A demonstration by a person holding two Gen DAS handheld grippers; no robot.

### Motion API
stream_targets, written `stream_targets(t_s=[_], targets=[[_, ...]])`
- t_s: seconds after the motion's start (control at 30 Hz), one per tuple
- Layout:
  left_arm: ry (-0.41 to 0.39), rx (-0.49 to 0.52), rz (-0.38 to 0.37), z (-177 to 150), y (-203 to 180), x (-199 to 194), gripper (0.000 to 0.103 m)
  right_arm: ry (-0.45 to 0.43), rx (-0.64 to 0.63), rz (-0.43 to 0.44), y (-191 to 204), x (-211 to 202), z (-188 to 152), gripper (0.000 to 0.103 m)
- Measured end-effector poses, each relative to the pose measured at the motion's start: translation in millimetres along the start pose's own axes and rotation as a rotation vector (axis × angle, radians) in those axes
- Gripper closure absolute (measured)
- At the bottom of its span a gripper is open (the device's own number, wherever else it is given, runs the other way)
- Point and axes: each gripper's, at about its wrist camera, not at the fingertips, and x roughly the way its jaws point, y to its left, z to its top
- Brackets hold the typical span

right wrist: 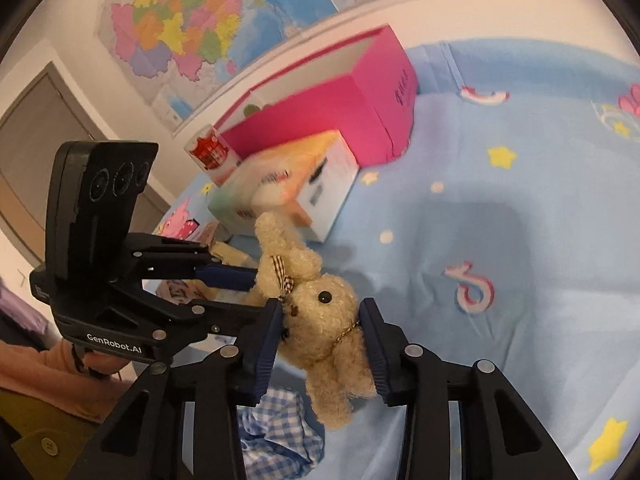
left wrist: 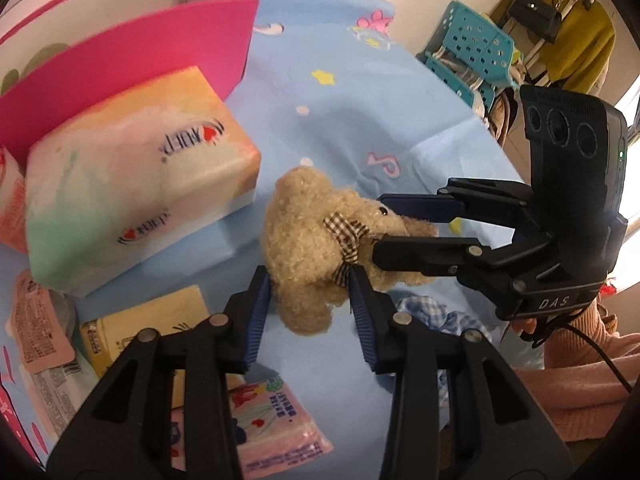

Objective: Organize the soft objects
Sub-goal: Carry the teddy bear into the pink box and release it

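Holding a small fuzzy tan teddy bear with a checked bow (left wrist: pixel 320 248) between them, both black tongs look pressed on it at once. The left gripper (left wrist: pixel 310 296) has its blue pads on each side of the bear's tummy, close in and touching the fur. The right gripper (right wrist: pixel 322 334) pinches the bear's head and chest, with its pads snug against the fluff. I think two grips are used because the bear is floppy and would droop from one.

The bear hangs just above the light blue bed sheet with stars and cartoon prints (left wrist: pixel 360 92). Behind the bear sits a pastel tissue box of soft paper packs (left wrist: pixel 132 184), and behind that box stands an open bright pink cardboard box (left wrist: pixel 132 52). I guess the bear is meant to go in the pink box, since it is open and near.

Close under the bear lies a crumpled blue and white checked cloth (right wrist: pixel 276 424). Left of the bear, flat on the sheet, are a yellow tissue pack (left wrist: pixel 160 320) and a pink tissue pack with drawings (left wrist: pixel 276 424).

Far behind the bear a turquoise plastic basket with holes (left wrist: pixel 468 52) stands by the wall, and a big coloured map (right wrist: pixel 192 20) hangs on the wall
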Motion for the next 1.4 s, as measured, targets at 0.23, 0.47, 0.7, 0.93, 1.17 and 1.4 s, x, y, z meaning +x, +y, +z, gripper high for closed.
stream_targets(t_s=[0.23,0.47,0.7,0.93,1.17,1.4], targets=[[-0.132,0.007,0.022,16,0,-48,0.062,-0.072,-0.107,-0.003,25,-23,35,0.064],[-0.231,0.007,0.066,59,20,-88,0.062,-0.164,-0.209,0.007,42,-28,104,0.071],[-0.239,-0.053,0.133,112,53,-84,0.062,-0.194,-0.227,0.008,41,2,175,0.071],[-0.215,-0.159,0.136,153,96,-64,0.061,-0.162,-0.222,-0.014,28,44,226,0.074],[-0.183,-0.27,0.182,166,125,-40,0.061,-0.172,-0.174,-0.12,4,72,245,0.063],[-0.233,-0.193,0.199,149,108,-54,0.056,-0.185,-0.201,-0.133,9,52,219,0.062]])
